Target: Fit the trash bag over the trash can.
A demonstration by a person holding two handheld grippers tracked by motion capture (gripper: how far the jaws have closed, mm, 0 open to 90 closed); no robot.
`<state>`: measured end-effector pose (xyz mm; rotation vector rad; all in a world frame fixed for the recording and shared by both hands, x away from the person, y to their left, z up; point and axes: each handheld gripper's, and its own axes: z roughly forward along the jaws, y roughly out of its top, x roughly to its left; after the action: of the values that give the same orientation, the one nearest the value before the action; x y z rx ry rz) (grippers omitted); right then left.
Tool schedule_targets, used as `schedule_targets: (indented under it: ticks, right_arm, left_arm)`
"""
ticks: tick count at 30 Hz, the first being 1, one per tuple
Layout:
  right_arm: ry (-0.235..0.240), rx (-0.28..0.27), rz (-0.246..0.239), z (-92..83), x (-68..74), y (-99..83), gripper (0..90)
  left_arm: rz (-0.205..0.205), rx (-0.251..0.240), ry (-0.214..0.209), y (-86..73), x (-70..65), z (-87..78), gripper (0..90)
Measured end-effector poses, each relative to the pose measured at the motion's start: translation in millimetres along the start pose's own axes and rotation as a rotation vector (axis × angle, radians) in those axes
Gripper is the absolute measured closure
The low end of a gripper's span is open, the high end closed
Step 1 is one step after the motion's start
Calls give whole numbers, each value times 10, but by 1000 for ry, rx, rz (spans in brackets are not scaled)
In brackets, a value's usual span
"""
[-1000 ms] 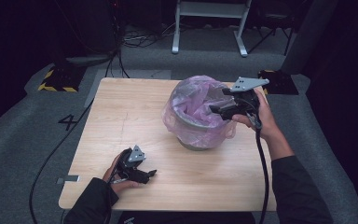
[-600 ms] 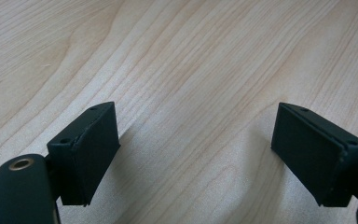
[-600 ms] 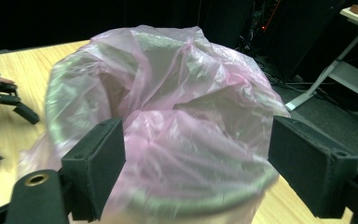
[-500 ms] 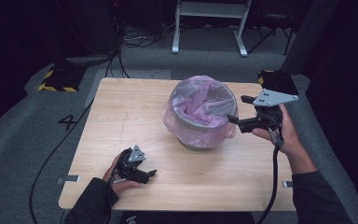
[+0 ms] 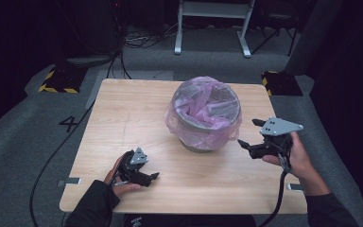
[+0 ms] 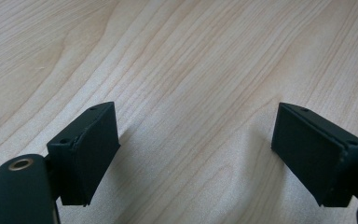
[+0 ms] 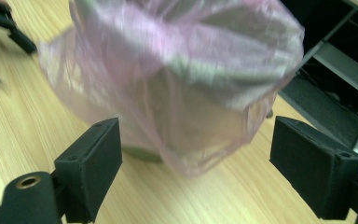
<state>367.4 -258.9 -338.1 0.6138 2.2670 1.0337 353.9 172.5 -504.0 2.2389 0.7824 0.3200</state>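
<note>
High view: both claws gape empty, left claw (image 5: pixel 152 177) resting on the pale wooden counter (image 5: pixel 123 118), right claw (image 5: pixel 246 135) beside the grey bin lined with a pink plastic bag (image 5: pixel 203 116); bag fitting looks finished, so next comes checking the overhang.

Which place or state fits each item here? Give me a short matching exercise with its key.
1. bin
2. bag
3. left gripper
4. right gripper

A. pink, draped over a rim
B. open, low over the table's near left
C. grey, mid-table
D. open, beside the bin, jaws toward it

Pairs: 1-C, 2-A, 3-B, 4-D
</note>
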Motion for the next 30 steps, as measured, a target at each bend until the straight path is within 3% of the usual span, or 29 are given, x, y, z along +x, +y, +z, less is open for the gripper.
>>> schedule_targets:
  ticks: [10,12,21,22,25,29,30]
  right_arm:
    - [32,102,-24,161,126,-435,164]
    - [43,111,-7,198,138,-541,164]
    - [15,219,-7,357,227,-945,164]
    - [11,239,-8,394,248,-1076,164]
    - [27,249,-2,418,266,-1213,164]
    - [34,267,58,447,280,-1448,163]
    - [31,250,82,441,283,-1506,156]
  left_arm:
    - [0,0,0,0,0,0,143]
    - [0,0,0,0,1,0,142]
    - [0,0,0,0,0,0,142]
    - [0,1,0,0,0,-1,143]
    - [0,0,0,0,0,0,142]
    - [0,0,-1,0,1,0,142]
    - [0,1,0,1,2,0,142]
